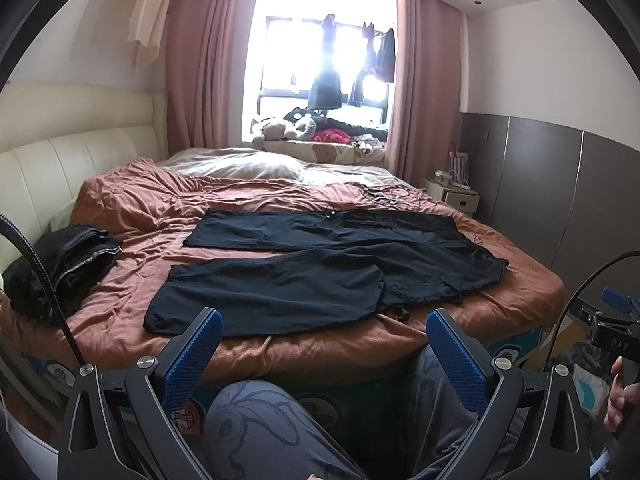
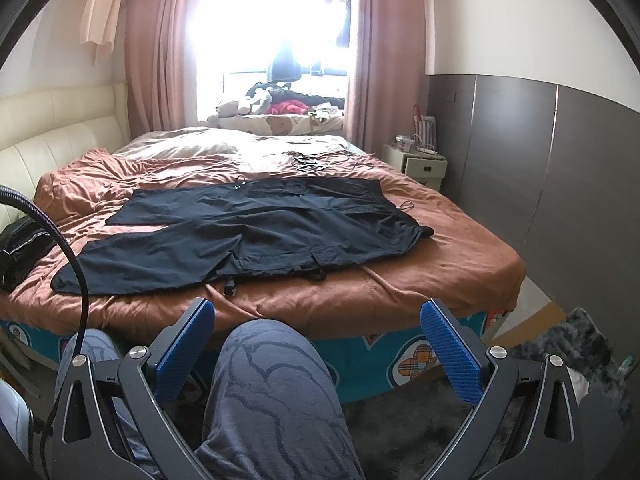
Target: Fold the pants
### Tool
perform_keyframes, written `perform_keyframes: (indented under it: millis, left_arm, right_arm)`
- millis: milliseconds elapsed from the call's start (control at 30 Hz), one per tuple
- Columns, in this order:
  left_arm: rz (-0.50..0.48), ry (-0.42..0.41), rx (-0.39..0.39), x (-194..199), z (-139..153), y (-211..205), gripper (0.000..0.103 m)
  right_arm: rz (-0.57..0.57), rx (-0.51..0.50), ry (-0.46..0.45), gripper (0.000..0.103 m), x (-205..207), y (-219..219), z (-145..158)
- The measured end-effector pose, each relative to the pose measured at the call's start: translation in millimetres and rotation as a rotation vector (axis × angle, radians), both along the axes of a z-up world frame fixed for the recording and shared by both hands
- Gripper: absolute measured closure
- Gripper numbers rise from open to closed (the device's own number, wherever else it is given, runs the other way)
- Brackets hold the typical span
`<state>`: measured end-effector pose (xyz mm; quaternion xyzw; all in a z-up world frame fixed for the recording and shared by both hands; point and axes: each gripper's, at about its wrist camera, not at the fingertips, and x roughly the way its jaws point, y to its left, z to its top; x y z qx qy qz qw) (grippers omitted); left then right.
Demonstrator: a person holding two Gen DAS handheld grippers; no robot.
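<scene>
I see the pants (image 1: pixel 320 268) spread flat on the bed (image 1: pixel 132 208), legs toward the headboard. My left claw (image 1: pixel 324 330) and right claw (image 2: pixel 318 320) hang short of the bed's edge, both spread wide, holding and touching nothing.

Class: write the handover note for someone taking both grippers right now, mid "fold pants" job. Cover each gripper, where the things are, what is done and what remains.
Left gripper: open, empty, held short of the bed edge above the person's knee.
Right gripper: open, empty, likewise short of the bed.
Black pants: spread flat across the orange bedcover, legs apart pointing left, waist to the right. A dark pile of clothes sits at the bed's left edge.
Done: pants laid out; no fold visible.
Left: all folds, probably starting by bringing one leg over the other.
</scene>
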<state>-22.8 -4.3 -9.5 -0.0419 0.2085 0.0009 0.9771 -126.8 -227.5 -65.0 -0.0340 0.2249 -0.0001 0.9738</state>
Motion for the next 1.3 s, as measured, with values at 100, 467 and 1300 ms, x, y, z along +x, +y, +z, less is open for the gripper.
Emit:
perform_keyframes:
  millis: [100,467,1300]
  left_arm:
    - [-0.001,0.002,-0.003,-1,0,1,0.000]
    - [0.014,0.004,-0.009,-4,-2,3,0.000]
    - [-0.003,0.017,-0.010,-6,-4,2,0.000]
  right_arm:
    - [-0.002,-0.001,0.000,0.000,-1,0,-1]
    - [-0.002,0.004,0.000,0.000,-3,-2,-1]
    - [0.015,0.061,-0.001,0.000,-12,-27,9]
